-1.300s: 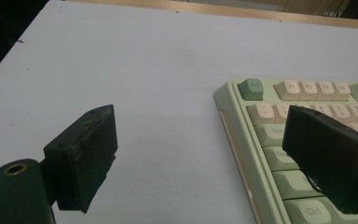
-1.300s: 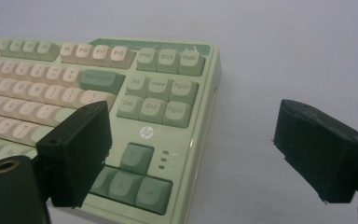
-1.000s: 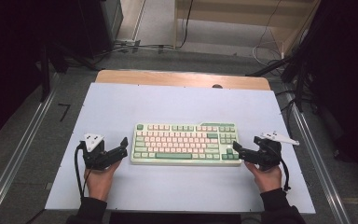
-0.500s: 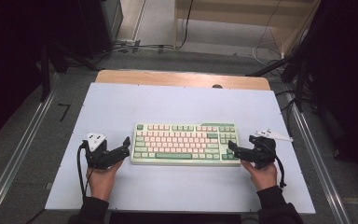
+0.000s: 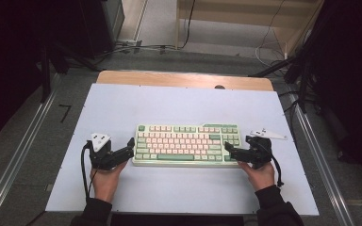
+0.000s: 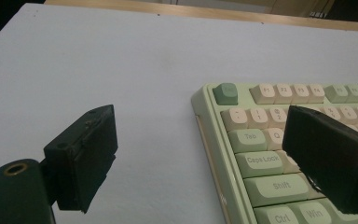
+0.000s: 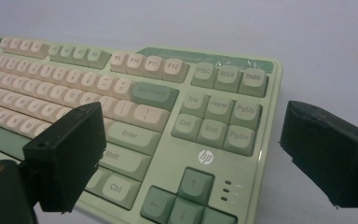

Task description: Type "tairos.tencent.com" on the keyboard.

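Green keyboard (image 5: 186, 144) flat at table (image 5: 179, 101) centre, left gripper (image 5: 128, 149) at its nine o'clock end, jaws apart, right gripper (image 5: 230, 151) at three o'clock end, jaws spread astride the corner.

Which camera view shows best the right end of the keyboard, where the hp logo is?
The right gripper view: the keyboard is close there, and its hp logo and arrow keys read clearly. The high view shows the whole keyboard, but small. The left gripper view shows its left end.

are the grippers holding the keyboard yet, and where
Nothing held: left gripper and right gripper are open, straddling the keyboard's left and right ends.
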